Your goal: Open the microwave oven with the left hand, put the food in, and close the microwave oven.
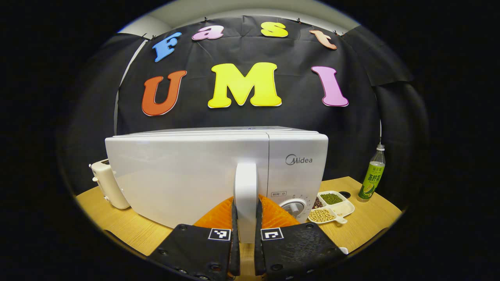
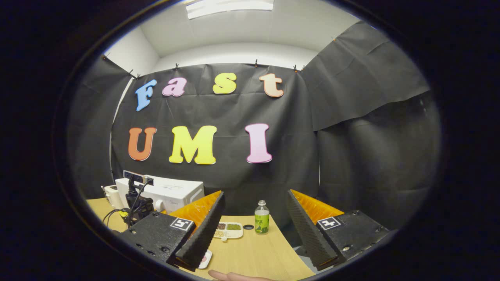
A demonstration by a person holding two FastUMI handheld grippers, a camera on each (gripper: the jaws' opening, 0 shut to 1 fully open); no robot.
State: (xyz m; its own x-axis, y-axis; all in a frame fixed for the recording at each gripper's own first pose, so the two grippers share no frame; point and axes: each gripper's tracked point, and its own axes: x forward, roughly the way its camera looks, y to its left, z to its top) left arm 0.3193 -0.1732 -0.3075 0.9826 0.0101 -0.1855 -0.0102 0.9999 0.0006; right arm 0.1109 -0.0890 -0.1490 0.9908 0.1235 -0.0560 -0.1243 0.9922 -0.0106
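A wooden table stands in a black-draped booth, bearing from left to right a toaster, the white microwave, a divided dish of beans and a green bottle. The left gripper is clamped on the microwave's upright door handle, both fingers pressing its sides. In the right gripper view, the right gripper hangs spread wide with nothing between its fingers, well right of the microwave, with the dish and bottle far between them and a fingertip at the near edge.

Left gripper view: lower part of microwave handle hidden between left hand-held gripper fingers. Dial partly covered by right finger. Toaster half hidden behind microwave. Right gripper view: small dish mostly hidden behind finger; contents unreadable. Hand cut at near edge.
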